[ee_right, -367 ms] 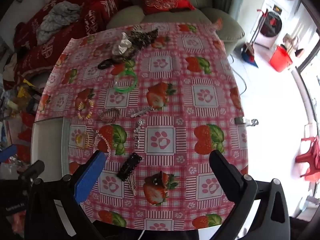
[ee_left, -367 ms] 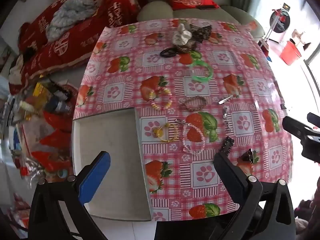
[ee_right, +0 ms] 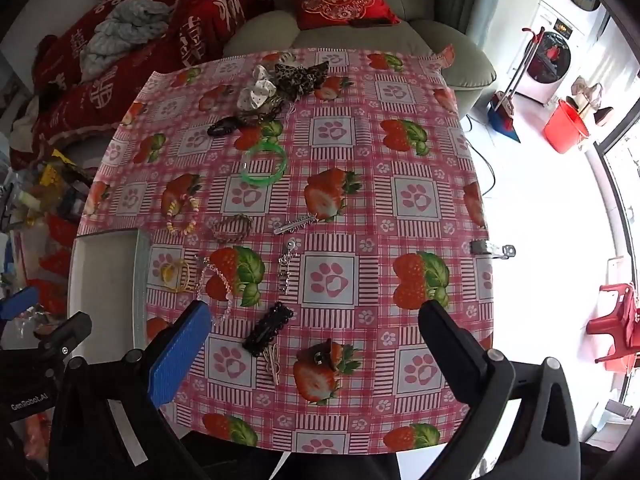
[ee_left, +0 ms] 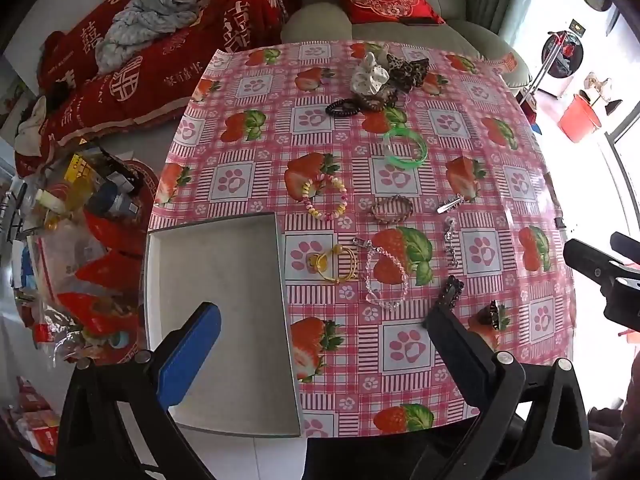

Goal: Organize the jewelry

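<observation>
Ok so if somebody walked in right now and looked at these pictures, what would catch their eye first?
Probably the loud pink strawberry-and-paw tablecloth, with jewelry strewn across it, the bright green bangle near the middle standing out most. Next, the grey tray at the table's near-left corner, nothing visible in it. Both pairs of tongs, left and right, hang open above the near edge.
</observation>
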